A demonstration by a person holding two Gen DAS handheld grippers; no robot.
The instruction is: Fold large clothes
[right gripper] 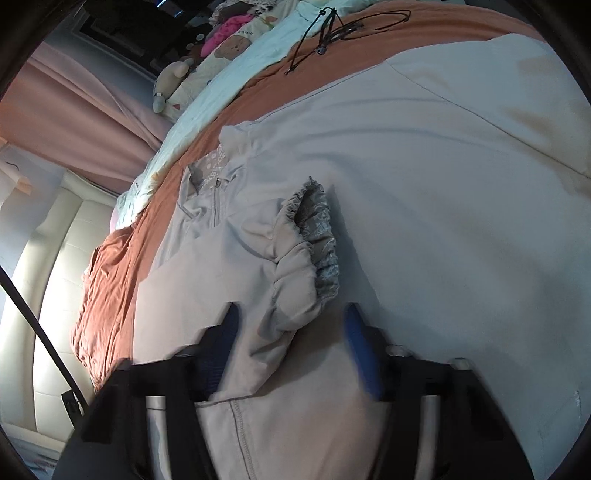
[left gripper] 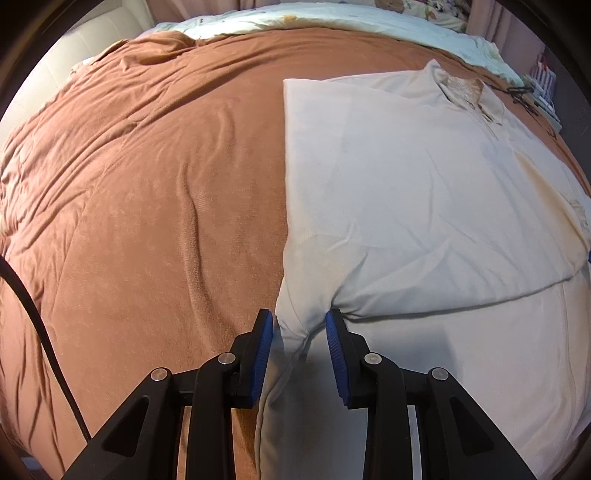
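- The jacket [left gripper: 424,192], pale beige, lies flat on the rust-brown bedspread [left gripper: 147,203]; in the left wrist view it fills the field from 12 round to 5 o'clock, collar [left gripper: 465,92] far off at 1 o'clock.
- The left gripper [left gripper: 299,332] has its jaws spread, nothing clenched; a puckered fold of the jacket's near edge sits between the blue pads [left gripper: 334,332], the right one touching or nearly touching cloth.
- The right gripper [right gripper: 291,332] is likewise released, its outline blurred; the sleeve [right gripper: 291,266] lies between the jaws, elastic cuff [right gripper: 317,236] pointing to 12 o'clock.
- The sleeve's long axis runs along the right gripper's fingers, so, as I judge, closing would pinch it across its width.
- The right gripper is nearer the sleeve; the left nearer the body's side edge.
- A black cord [right gripper: 332,26] lies on the bedspread at 12 o'clock, well apart.
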